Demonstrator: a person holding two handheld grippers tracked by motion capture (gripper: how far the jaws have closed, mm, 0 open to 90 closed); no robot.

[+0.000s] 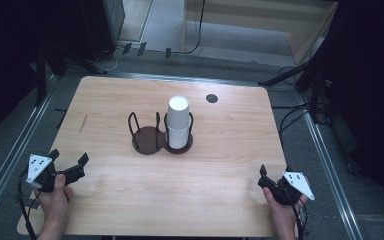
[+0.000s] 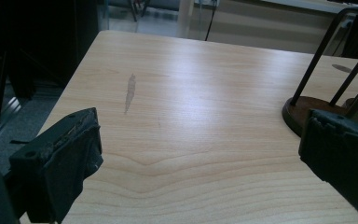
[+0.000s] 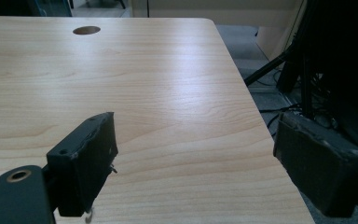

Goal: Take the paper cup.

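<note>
A wooden table is seen, with stacked paper cups in a dark holder. The left gripper and right gripper are held open and empty, well apart from the holder, one at each near corner.

One cup stack, one two-ring holder, two tongs: left, right.

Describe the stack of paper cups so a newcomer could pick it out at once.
Start at the wooden table and find the dark two-ring holder near its middle. The stack of white paper cups stands upside down in the holder's right ring. The left ring beside it is empty, and nothing else on the table is white and tall.
</note>
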